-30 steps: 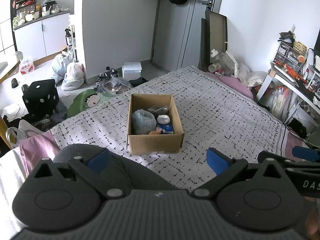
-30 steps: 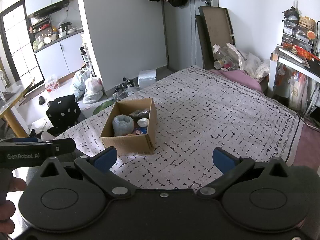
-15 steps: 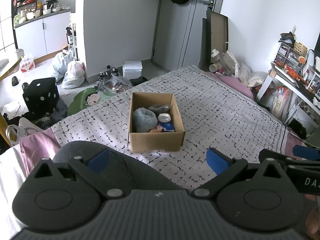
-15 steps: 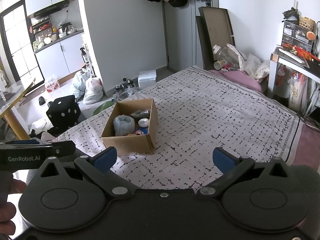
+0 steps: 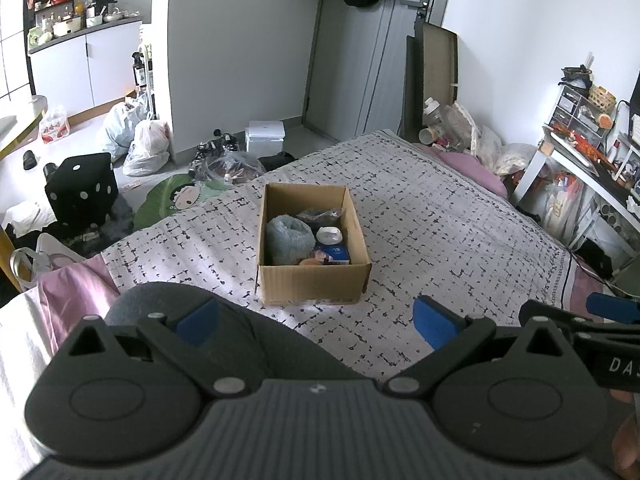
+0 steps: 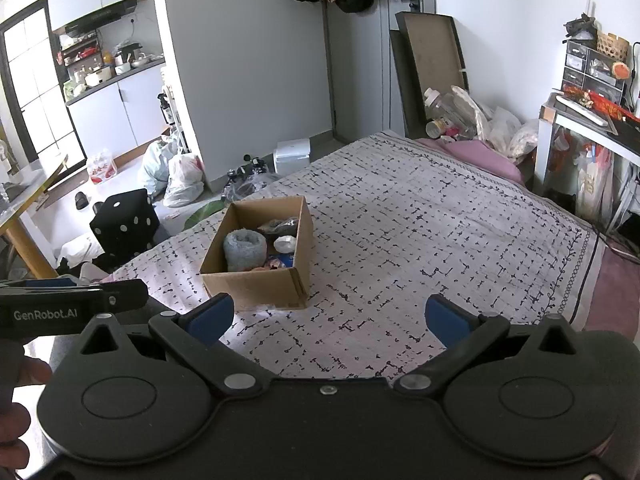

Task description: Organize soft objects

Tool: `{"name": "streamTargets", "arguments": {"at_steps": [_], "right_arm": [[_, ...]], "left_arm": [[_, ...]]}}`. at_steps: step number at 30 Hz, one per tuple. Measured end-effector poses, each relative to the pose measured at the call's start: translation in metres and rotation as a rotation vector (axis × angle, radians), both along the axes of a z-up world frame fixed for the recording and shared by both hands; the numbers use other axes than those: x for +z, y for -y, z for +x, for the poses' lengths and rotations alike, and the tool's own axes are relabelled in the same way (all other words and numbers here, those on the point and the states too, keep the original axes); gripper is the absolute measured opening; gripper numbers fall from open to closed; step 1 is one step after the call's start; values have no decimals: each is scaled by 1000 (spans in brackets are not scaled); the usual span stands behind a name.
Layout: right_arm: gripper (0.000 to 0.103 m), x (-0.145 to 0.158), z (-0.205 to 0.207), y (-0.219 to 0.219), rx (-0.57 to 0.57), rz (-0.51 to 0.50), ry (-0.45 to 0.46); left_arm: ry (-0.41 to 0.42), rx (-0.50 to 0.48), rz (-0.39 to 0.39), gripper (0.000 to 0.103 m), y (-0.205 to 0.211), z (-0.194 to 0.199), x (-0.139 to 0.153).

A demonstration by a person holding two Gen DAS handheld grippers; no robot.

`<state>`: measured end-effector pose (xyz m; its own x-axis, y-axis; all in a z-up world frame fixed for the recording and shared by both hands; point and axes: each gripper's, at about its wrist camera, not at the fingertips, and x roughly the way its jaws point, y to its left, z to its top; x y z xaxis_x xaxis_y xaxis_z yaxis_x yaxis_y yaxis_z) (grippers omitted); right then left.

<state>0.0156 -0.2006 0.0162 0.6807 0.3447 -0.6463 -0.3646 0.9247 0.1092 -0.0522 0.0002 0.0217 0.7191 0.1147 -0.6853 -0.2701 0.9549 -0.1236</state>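
An open cardboard box stands on the patterned bedspread. It holds a grey-blue fluffy bundle, a dark bag, a white object and a blue item. It also shows in the right wrist view, with the bundle inside. My left gripper is open and empty, held short of the box. My right gripper is open and empty, near and right of the box. A dark grey rounded soft thing lies under my left gripper.
A pink pillow lies at the bed's near left edge. On the floor to the left are a black dotted cube, plastic bags and a green mat. A cluttered desk stands at the right.
Both views have shifted slightly; the box sits a little farther and higher in view. Both grippers stay open and empty.
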Motion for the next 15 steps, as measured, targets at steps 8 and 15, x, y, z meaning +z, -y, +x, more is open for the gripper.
{"name": "streamTargets", "arguments": {"at_steps": [8, 15], "right_arm": [[103, -9, 9, -4, -6, -15, -20], [103, -18, 27, -1, -32, -3, -46]], "left_arm": [[0, -16, 2, 102, 1, 11, -2], [-9, -28, 15, 102, 2, 31, -9]]}}
